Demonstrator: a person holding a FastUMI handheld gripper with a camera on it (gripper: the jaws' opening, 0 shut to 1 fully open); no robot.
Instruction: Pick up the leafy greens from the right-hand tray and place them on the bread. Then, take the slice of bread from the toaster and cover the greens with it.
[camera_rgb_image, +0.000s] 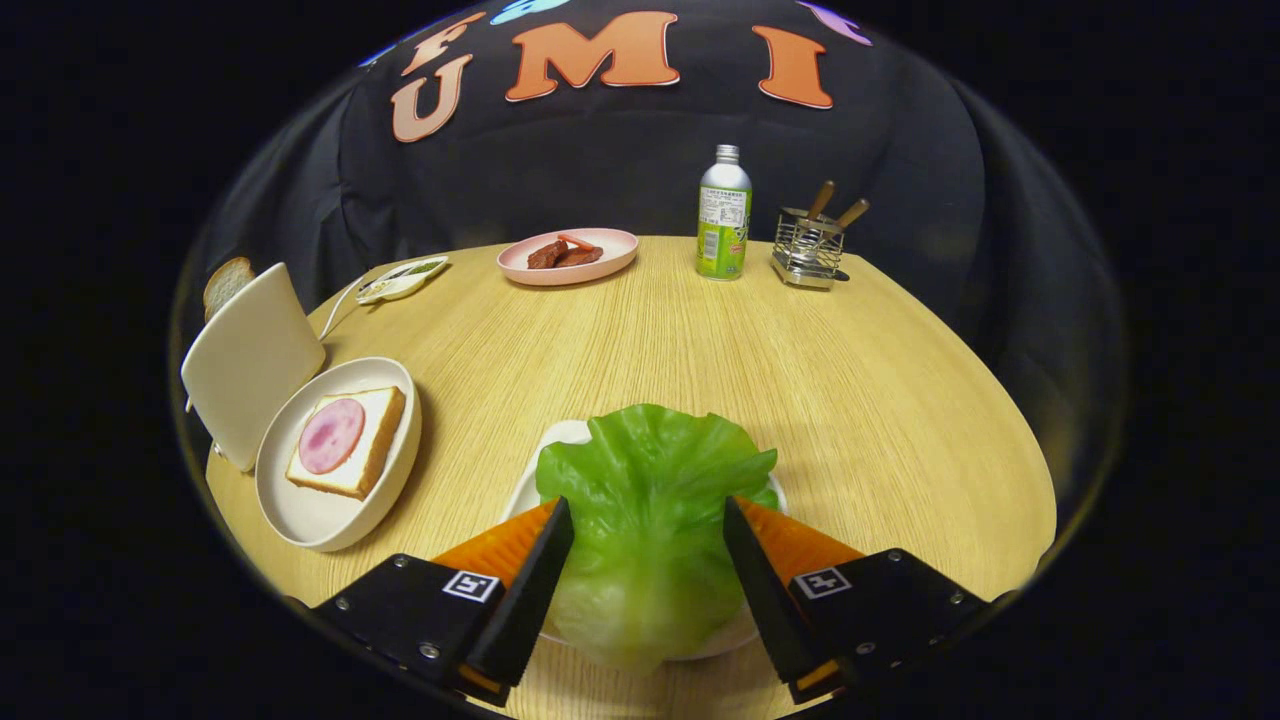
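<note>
A big green lettuce leaf (645, 480) lies on a white tray (548, 447) near the table's front edge. My gripper (646, 508) is low over the tray and open, one finger on each side of the leaf, which sits between them. To the left, a round cream plate (318, 522) carries a bread slice topped with a pink ham round (345, 440). Behind that plate stands a cream toaster (245, 360) with a slice of bread (228, 283) sticking out of its top.
At the table's far side are a pink plate of sausage pieces (568, 255), a green and white bottle (724, 215) and a wire holder with wooden-handled utensils (808, 250). A small white object with a cord (402, 280) lies behind the toaster.
</note>
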